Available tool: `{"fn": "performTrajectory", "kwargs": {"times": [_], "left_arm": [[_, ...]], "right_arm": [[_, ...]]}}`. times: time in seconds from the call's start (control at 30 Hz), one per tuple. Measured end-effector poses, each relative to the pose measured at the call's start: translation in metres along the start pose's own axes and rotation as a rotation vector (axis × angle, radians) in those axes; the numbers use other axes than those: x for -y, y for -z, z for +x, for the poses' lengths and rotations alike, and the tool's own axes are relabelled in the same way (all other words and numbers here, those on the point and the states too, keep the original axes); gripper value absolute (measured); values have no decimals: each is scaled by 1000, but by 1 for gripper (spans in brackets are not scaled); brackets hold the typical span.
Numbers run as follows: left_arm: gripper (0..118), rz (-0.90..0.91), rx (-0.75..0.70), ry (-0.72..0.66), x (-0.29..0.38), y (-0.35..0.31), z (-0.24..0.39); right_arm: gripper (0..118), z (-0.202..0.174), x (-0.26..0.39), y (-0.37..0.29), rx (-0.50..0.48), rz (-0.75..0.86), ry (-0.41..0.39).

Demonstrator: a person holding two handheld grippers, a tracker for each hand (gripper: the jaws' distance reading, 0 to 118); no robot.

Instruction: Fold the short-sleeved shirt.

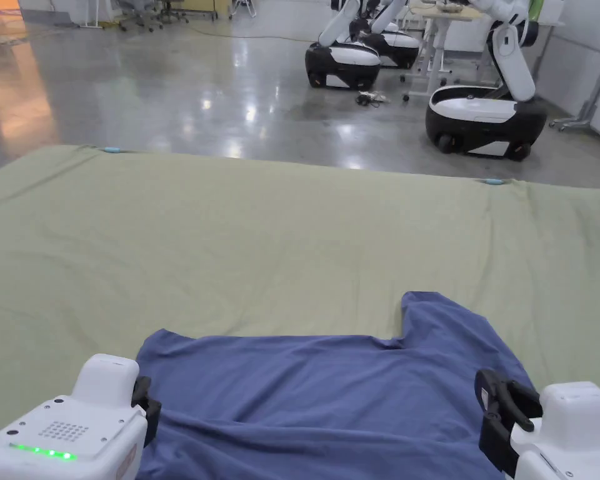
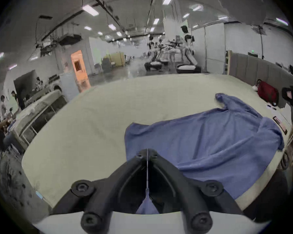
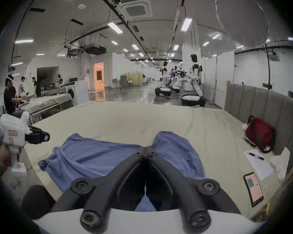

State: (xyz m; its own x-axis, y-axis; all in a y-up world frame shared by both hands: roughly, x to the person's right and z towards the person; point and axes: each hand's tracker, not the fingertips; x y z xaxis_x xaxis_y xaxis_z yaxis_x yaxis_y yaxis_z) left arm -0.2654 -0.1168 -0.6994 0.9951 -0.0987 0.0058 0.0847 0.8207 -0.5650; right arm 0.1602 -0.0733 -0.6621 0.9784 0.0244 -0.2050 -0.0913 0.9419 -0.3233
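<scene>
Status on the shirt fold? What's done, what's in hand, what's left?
Done: the blue shirt lies spread on the green sheet, one sleeve sticking out at the far edge. In hand: the left tongs and right tongs each look shut on cloth at the near edge. Left: no fold shows yet, so all the folding remains.

Glossy grey floor (image 1: 167,94); ceiling striplights (image 3: 115,27)
</scene>
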Motion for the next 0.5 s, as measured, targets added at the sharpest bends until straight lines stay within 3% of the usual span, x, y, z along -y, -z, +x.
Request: {"fn": "performTrajectory", "kwargs": {"times": [0.07,0.1,0.13,0.17,0.2,0.4,0.47,0.5], "left_arm": [[0,-49,-21,9,-13,34,-13],[17,-85,-29,27,-21,51,-19],[48,-115,-29,46,-29,69,-25],[92,-152,-22,66,-37,88,-30],[118,-203,-39,83,-45,101,-27],[113,-278,-104,86,-69,182,-30],[103,-321,-110,113,-67,200,-26],[92,-347,-95,143,-64,205,-21]], "right_arm": [[4,4,2,11,6,-22,1],[4,6,3,14,7,-30,1],[4,8,3,18,11,-42,1],[4,11,4,25,16,-56,-1],[4,14,4,29,20,-67,-3],[4,43,-1,62,54,-160,9],[4,61,-2,81,85,-226,12],[4,70,-7,92,121,-245,9]]}}
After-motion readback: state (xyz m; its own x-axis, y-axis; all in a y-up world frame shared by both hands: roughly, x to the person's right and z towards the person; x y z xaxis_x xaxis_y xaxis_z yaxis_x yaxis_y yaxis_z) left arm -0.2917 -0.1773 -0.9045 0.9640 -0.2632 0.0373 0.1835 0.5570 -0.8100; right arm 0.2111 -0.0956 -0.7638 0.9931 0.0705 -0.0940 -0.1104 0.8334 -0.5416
